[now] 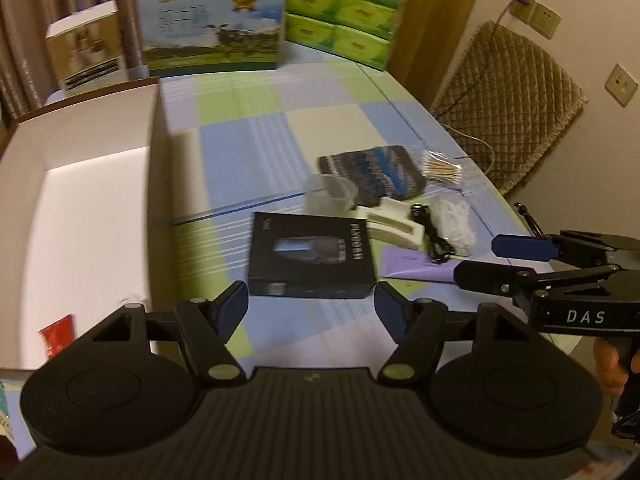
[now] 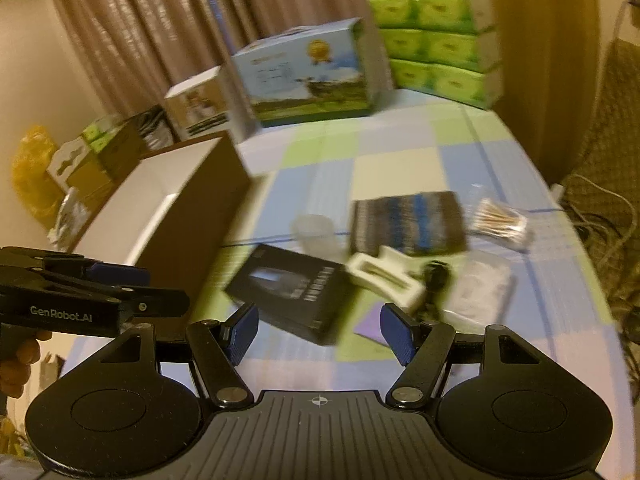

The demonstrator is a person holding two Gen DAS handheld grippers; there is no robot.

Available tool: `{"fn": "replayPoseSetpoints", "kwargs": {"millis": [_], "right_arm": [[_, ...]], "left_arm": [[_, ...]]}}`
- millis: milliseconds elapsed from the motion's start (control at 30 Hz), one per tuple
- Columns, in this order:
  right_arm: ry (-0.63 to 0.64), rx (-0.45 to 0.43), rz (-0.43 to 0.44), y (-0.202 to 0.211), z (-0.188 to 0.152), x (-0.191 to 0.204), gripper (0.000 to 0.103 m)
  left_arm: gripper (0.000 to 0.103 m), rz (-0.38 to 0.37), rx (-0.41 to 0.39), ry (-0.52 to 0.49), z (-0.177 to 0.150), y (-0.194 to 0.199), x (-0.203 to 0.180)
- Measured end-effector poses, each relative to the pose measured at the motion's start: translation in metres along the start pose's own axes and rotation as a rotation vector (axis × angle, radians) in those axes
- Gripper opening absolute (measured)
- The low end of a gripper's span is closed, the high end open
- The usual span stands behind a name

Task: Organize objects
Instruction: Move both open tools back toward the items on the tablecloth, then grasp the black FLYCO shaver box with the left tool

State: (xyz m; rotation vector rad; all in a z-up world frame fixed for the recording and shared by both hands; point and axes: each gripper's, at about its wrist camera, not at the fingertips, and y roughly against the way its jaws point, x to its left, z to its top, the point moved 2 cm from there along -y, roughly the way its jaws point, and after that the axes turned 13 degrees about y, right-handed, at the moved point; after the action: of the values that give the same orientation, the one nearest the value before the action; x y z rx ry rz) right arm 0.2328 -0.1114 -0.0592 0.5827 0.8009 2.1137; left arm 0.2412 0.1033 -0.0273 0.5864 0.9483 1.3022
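In our left wrist view, our left gripper (image 1: 312, 304) hangs released, nothing between its pads, just short of the black box (image 1: 312, 258) on the checked tablecloth (image 1: 256, 120); the open carton (image 1: 80, 208) stands to its left. In our right wrist view, our right gripper (image 2: 318, 330) is also released, above that black box (image 2: 292, 290), with the white holder (image 2: 384, 280) just beyond

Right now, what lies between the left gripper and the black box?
Nothing: in the left wrist view only bare checked tablecloth lies between the open left gripper and the black box just ahead.
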Motion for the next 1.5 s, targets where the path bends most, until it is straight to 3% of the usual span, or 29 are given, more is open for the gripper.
{"fn": "replayPoseSetpoints", "kwargs": {"millis": [267,567,767,1100,1267,1500], "right_arm": [[-0.108,0.038,-0.082,0.004,-0.021,-0.058,0.065],[-0.214,0.084,-0.143,-0.003,-0.04,-0.1,0.065],[-0.275,0.1,-0.177,-0.005,-0.048,-0.114,0.065],[-0.354,0.123,-0.222,-0.003,-0.058,-0.123,0.065],[-0.359,0.126,-0.215,-0.005,-0.058,-0.122,0.065],[-0.343,0.121,-0.204,-0.007,-0.055,-0.12,0.066]], "left_arm": [[0.07,-0.03,0.03,-0.048,0.007,-0.041,-0.025],[0.076,-0.018,0.075,-0.167,0.031,-0.093,-0.02],[0.085,-0.052,0.115,-0.275,0.046,-0.128,-0.019],[0.087,-0.136,0.22,-0.374,0.06,-0.169,-0.013],[0.089,-0.21,0.338,-0.377,0.052,-0.171,-0.009],[0.092,-0.192,0.37,-0.341,0.04,-0.165,-0.01]]}}
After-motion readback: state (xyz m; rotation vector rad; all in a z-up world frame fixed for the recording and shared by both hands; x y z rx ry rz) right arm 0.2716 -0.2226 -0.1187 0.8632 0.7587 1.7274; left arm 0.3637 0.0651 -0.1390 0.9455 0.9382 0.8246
